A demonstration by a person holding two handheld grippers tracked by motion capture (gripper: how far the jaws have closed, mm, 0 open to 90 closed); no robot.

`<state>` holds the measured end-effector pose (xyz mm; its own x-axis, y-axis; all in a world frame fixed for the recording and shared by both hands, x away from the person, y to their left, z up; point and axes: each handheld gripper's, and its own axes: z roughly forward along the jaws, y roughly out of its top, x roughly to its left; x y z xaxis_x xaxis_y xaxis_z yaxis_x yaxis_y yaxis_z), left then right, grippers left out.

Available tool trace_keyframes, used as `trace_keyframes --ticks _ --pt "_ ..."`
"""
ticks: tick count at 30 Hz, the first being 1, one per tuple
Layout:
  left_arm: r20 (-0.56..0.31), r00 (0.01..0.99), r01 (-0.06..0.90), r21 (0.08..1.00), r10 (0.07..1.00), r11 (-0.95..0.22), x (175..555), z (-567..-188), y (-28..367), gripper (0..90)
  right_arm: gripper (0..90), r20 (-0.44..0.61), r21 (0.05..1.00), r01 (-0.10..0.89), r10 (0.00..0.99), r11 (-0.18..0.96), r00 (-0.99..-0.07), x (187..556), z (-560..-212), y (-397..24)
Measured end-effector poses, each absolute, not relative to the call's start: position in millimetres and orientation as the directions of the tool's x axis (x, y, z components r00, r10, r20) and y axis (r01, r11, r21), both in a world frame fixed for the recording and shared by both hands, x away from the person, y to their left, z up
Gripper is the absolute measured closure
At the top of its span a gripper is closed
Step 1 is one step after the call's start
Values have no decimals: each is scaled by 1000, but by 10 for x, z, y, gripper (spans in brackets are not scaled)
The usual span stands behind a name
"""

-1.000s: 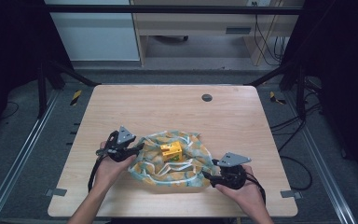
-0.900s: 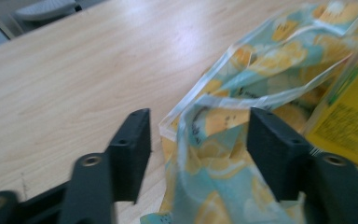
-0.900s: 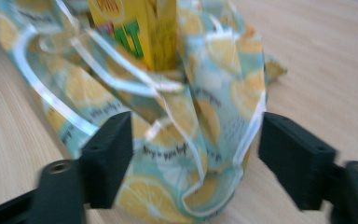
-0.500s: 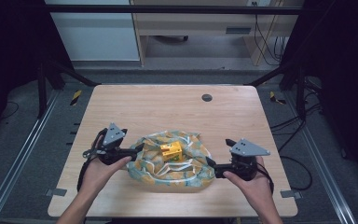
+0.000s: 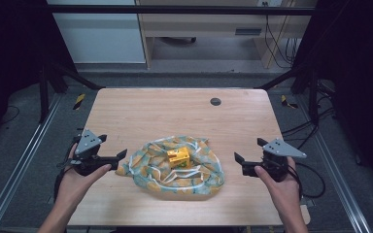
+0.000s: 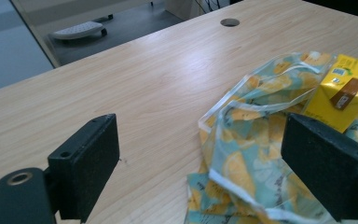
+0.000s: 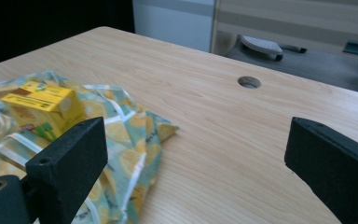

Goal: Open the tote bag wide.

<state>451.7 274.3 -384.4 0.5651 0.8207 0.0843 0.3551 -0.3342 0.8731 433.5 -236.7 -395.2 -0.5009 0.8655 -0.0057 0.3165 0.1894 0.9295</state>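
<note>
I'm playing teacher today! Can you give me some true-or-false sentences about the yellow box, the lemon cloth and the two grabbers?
1. The yellow box sits on the lemon cloth. True.
2. The left gripper is squeezing the cloth. False: its jaws are open and hold nothing, just off the cloth's left edge.
3. The right gripper is carrying the box. False: its jaws are open and empty, off to the right of the cloth.
4. The table has a small round hole near its far edge. True.
5. The cloth is folded into a neat square. False: it lies crumpled and bunched up around the box.
</note>
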Motion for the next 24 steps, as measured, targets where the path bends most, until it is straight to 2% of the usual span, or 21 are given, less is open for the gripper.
trace_keyframes --ticks 6,14,18,24 --pt "57 537 387 869 842 -306 4502 -4029 2941 92 77 11 921 354 898 163 -441 4340 -4098 -2505" --pt "40 509 433 852 860 -296 4469 -4360 3101 66 108 39 892 433 934 128 -355 4403 -4456 -2577" --pt "15 493 453 849 870 -272 4436 -4536 3176 66 112 26 866 479 944 144 -330 4436 -4621 -2570" --pt "53 484 480 818 873 -316 4362 -4702 3288 66 112 -14 829 523 941 200 -337 4440 -4861 -2506"
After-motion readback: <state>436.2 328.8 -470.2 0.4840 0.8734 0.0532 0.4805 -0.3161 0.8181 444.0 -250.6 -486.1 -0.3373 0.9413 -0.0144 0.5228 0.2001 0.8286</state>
